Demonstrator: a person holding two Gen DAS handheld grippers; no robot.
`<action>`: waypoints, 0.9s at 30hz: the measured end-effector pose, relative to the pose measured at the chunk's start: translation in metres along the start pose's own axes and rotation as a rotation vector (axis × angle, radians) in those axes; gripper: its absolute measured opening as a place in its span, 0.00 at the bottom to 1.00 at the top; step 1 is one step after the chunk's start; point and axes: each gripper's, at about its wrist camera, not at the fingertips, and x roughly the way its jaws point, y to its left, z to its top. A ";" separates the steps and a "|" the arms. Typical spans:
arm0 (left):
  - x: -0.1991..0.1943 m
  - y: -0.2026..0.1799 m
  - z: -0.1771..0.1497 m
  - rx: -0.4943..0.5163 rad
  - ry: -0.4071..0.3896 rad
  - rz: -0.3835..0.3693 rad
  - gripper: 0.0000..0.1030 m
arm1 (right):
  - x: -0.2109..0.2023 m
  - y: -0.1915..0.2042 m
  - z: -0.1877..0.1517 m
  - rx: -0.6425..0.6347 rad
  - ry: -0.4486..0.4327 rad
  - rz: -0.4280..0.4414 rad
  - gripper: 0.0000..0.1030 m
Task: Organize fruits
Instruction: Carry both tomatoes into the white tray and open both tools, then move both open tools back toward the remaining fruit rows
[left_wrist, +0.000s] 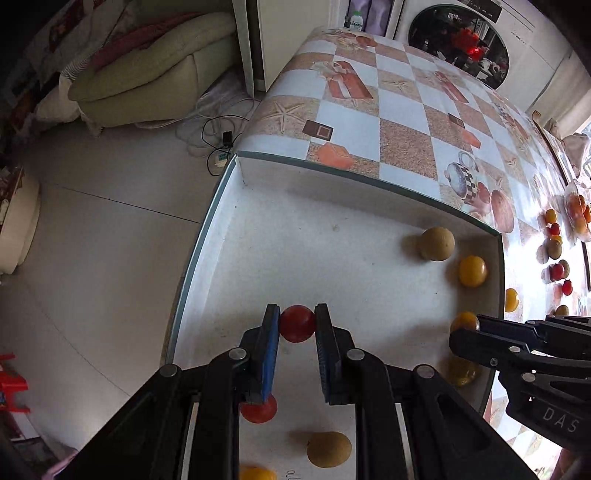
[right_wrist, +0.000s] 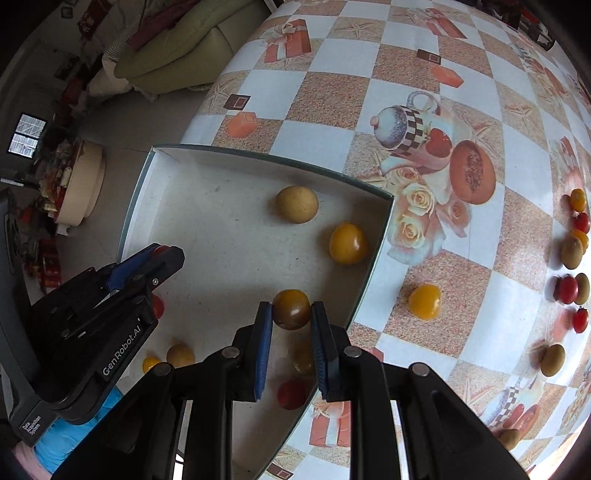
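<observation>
My left gripper (left_wrist: 297, 325) is shut on a red cherry tomato (left_wrist: 297, 322), held above the floor of a white shallow box (left_wrist: 280, 236). My right gripper (right_wrist: 291, 309) is shut on a dark orange tomato (right_wrist: 291, 308) above the same box (right_wrist: 207, 229), near its right wall. Loose in the box lie a tan round fruit (right_wrist: 297, 204), a yellow tomato (right_wrist: 348, 243), a red tomato (left_wrist: 258, 409) and several more small fruits. In the right wrist view the left gripper (right_wrist: 162, 253) shows at the left with a bit of red between its pads.
The box sits at the corner of a table with a checkered patterned cloth (right_wrist: 332, 96). A yellow tomato (right_wrist: 424, 301) lies just outside the box wall. Several red, yellow and tan fruits (right_wrist: 570, 258) lie at the far right. Floor and a sofa (left_wrist: 155, 70) are to the left.
</observation>
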 end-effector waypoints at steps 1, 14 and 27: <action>0.002 0.000 0.000 0.001 0.003 0.001 0.20 | 0.005 0.001 0.002 -0.002 0.009 -0.005 0.22; -0.002 0.002 0.000 -0.004 -0.039 0.005 0.74 | 0.022 0.017 0.008 -0.072 0.035 -0.027 0.34; -0.041 -0.003 0.000 -0.023 -0.073 -0.004 0.74 | -0.056 -0.010 -0.028 0.006 -0.119 -0.005 0.80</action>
